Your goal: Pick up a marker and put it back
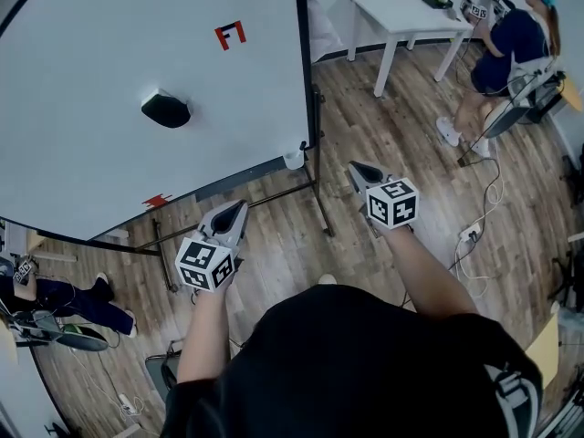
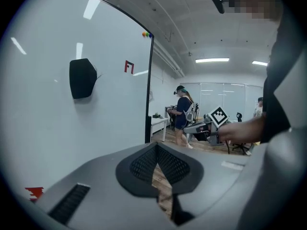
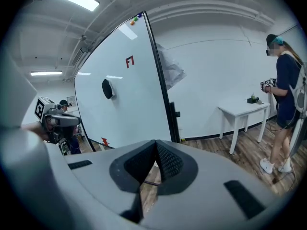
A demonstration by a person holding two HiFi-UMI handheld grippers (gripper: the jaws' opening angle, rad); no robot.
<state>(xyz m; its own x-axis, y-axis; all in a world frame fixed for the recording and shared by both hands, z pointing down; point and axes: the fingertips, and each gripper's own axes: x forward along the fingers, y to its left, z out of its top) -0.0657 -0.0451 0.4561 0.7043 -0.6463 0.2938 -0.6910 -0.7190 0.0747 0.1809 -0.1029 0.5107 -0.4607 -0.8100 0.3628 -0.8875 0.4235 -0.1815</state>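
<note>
Marker (image 1: 303, 145), seemingly upright, in cup (image 1: 293, 161)

Left gripper (image 1: 235, 210) at 8 o'clock of head view: jaws together, empty, tip aimed toward 1 o'clock. Right gripper (image 1: 358, 169) at 3 o'clock: jaws together, empty, aimed toward 11. Bare forearms (image 1: 424, 276) extended forward.

The person is wearing a black short-sleeved shirt (image 1: 365, 363) that is showing a pale grey print (image 1: 506, 386) near the right shoulder. The left claw (image 1: 239, 210) and the right claw (image 1: 356, 170) are each showing a smooth grey shell tapering to a point, with black ribbed pads (image 2: 144, 164) lining the inside. Each is bearing a white cube (image 1: 205, 265) printed with black square markers.
</note>
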